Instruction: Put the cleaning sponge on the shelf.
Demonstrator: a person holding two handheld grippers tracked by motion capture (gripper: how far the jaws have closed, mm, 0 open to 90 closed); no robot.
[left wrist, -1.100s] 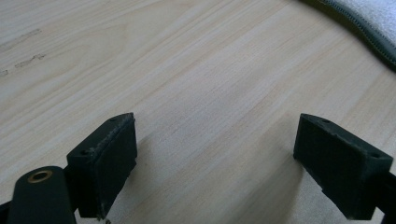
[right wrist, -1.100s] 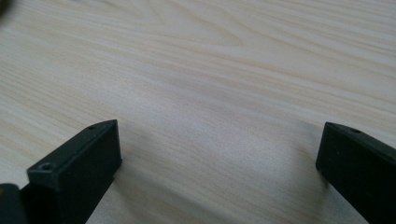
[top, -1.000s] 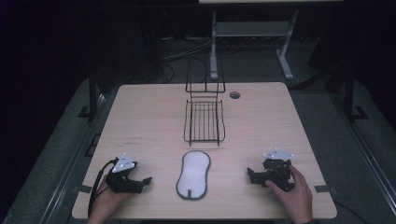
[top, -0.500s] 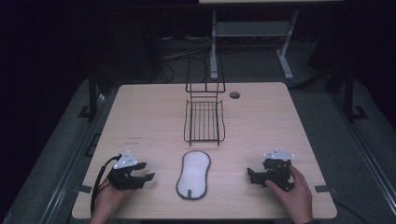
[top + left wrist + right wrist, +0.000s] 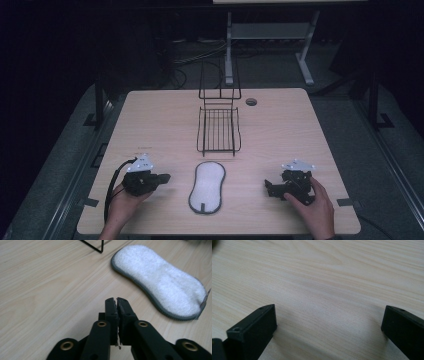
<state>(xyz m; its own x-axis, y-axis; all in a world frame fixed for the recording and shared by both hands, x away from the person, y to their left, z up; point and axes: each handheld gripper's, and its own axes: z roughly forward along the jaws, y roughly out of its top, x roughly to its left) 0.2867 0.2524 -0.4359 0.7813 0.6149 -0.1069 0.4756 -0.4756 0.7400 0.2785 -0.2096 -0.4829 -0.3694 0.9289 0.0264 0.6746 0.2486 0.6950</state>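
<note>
Two tools flank the white pad [image 5: 207, 186] on the bench [image 5: 165, 125]: left tool [image 5: 165, 177] has just pressed together empty, right tool [image 5: 269, 187] spread; next, I'd judge, reopen left to pinch that pad.

A black wire rack [image 5: 218, 122] stands upright at mid-table. A round dark grommet hole [image 5: 251, 101] sits near the table's [image 5: 300, 130] far edge, right of the rack. Behind, 1 grey desk frame [image 5: 270, 37].

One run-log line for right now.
left claw: just closed, empty | right claw: open, empty | white pad: flat between them, untouched | wire rack: behind pad
</note>
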